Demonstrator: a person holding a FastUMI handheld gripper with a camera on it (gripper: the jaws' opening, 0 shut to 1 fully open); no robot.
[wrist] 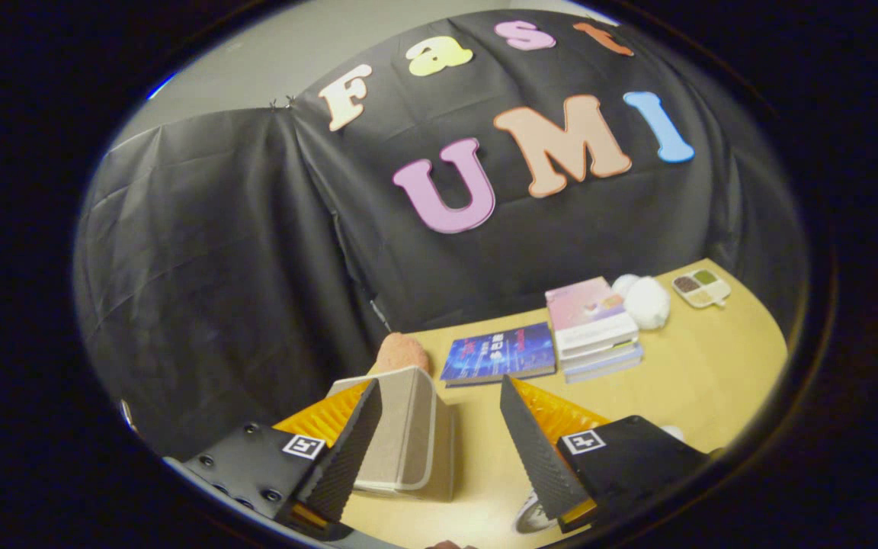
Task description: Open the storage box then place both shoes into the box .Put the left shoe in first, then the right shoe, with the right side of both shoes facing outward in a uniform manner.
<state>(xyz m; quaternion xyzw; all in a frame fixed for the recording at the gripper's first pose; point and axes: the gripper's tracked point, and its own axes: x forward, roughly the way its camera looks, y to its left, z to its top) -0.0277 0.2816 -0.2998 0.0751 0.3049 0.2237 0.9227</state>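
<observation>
Hand-held gripper fingers apart, storage box btwn them, on table.

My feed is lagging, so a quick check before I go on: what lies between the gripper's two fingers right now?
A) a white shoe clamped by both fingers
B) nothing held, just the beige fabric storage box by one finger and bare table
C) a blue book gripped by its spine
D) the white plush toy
B: the gripper stands open with its fingers wide apart, the beige fabric storage box beside one finger and bare yellow table between them.
</observation>
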